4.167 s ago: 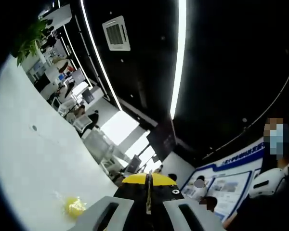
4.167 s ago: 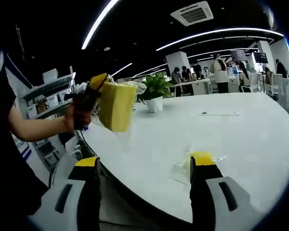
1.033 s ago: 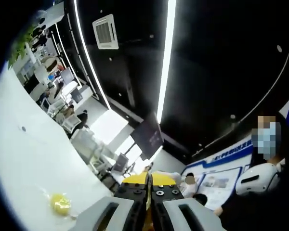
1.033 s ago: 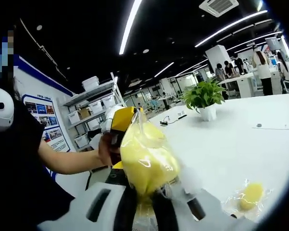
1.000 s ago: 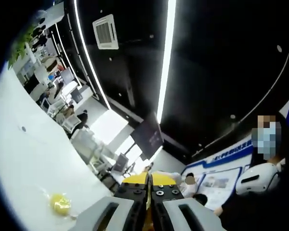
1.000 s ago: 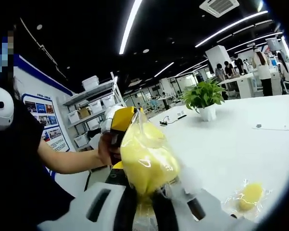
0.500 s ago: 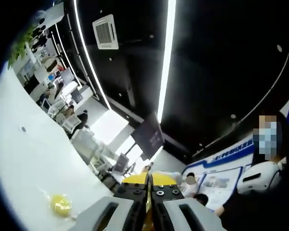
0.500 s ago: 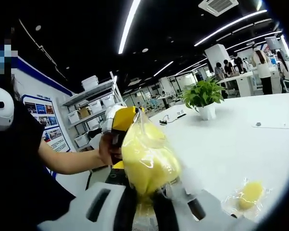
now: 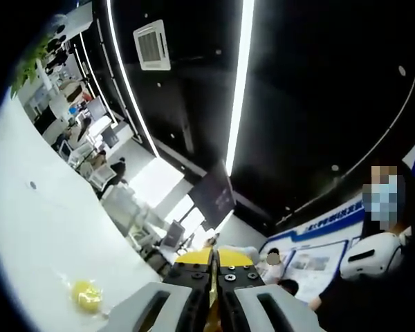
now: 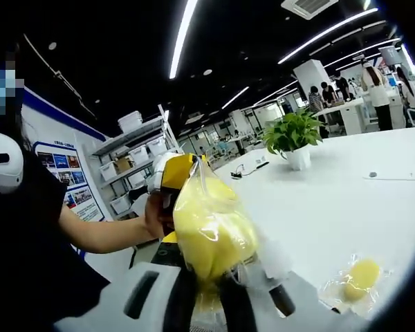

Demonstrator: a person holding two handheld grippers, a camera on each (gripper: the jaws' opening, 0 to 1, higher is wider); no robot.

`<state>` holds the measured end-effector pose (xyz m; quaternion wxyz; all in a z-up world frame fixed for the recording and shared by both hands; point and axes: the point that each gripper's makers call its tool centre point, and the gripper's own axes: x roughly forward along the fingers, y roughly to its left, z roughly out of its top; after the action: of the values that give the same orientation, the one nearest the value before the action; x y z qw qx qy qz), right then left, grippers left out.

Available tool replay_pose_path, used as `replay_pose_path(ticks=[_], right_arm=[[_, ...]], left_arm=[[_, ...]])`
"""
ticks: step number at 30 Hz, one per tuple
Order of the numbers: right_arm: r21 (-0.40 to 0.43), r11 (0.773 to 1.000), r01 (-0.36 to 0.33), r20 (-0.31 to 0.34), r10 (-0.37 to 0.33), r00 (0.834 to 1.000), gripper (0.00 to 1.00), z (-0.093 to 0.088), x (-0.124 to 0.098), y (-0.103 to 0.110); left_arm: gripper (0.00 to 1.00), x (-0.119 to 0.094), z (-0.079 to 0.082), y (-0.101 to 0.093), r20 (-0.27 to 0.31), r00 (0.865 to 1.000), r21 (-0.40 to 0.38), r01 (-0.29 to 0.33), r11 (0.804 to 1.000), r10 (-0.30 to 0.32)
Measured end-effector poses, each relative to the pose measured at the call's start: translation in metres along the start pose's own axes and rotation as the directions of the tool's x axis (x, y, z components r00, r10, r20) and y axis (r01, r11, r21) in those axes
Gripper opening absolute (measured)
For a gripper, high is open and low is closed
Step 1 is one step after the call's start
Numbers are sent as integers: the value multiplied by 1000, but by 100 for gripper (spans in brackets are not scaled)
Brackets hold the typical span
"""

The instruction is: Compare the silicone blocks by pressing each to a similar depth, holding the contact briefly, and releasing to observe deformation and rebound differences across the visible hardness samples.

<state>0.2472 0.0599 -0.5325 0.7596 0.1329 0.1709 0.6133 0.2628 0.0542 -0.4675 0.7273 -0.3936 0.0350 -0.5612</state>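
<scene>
Judged the main risk as slippage. Saw the right gripper (image 10: 206, 304) pinched hard on the lower part of the bagged block (image 10: 211, 232), with clear, slick-looking film between jaws and silicone. Expected that a sudden release or a further squeeze could shoot the block upward inside its bag, or off to 1 side, and spoil the rebound reading. Rated a second risk lower: a tear or stretch in the film at the top, where the left gripper (image 10: 174, 181), carried in a hand (image 10: 154, 214), had its jaws closed on the bag's upper edge. Suspected too that pulling the 2 grippers apart would add tension and distort the comparison of depth.

Found the block held up in the air between the 2 grippers, above the near edge of the white table (image 10: 332, 207), touching nothing else. Looked pale yellow, glossy under the wrap, bulged fat and rounded above the right jaws and narrowed sharply where they bit, which suggested a soft grade. Noted loose film crumpled beside the right jaws.

Spotted 1 more yellow sample (image 10: 360, 275) lying in its own clear wrap on the table, well apart and untouched, with a potted plant (image 10: 291, 135) far behind it.
</scene>
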Motion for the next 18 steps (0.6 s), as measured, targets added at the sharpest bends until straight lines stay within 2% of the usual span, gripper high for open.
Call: replay_pose_path(ticks=[18], right_arm=[[-12, 1000, 22, 15, -22, 1000, 4, 0, 0, -5]], left_arm=[[0, 1, -1, 4, 3, 1000, -4, 2, 1000, -2]])
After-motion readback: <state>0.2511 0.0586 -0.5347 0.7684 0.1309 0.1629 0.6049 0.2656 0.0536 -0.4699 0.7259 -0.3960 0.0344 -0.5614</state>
